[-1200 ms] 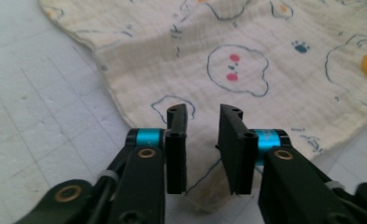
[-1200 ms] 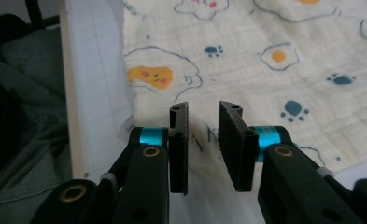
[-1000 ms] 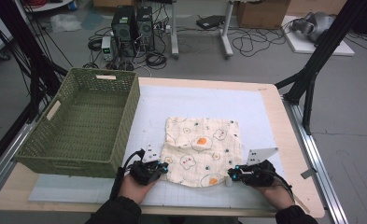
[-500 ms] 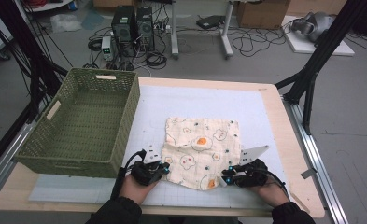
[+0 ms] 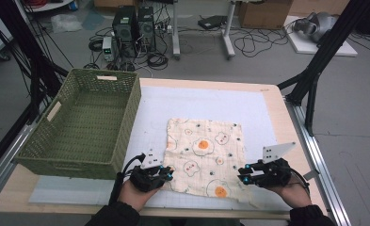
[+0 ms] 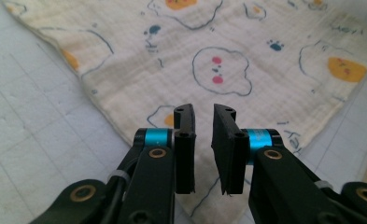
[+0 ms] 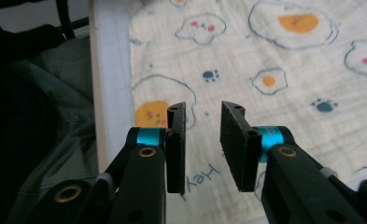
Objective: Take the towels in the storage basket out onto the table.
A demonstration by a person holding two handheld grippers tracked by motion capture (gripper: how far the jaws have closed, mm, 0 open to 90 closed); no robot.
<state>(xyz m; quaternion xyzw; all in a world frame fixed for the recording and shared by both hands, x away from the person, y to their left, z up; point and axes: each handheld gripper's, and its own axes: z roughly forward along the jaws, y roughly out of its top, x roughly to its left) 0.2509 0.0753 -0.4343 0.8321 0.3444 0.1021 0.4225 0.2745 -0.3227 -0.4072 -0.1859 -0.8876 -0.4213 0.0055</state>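
Note:
A cream cloth (image 5: 204, 157) printed with fried eggs lies spread flat on the white mat (image 5: 211, 101). My left gripper (image 5: 166, 173) is at the cloth's near left corner. In the left gripper view its jaws have just been opening and stand a little apart (image 6: 203, 114), with nothing between the pads and the cloth (image 6: 218, 70) lying under them. My right gripper (image 5: 243, 175) hovers over the near right corner. Its jaws have also just been opening and stand apart (image 7: 203, 112), empty, above the cloth (image 7: 288, 60).
A green woven basket (image 5: 79, 127) stands on the table's left side, close to the cloth's left edge. The table's near wooden edge (image 5: 197, 212) runs just behind both hands. A dark sleeve (image 7: 41, 116) hangs at the left of the right gripper view.
Both grippers' jaws have parted from shut. The right gripper has lifted slightly off the cloth's near right corner. The cloth lies flat where it was.

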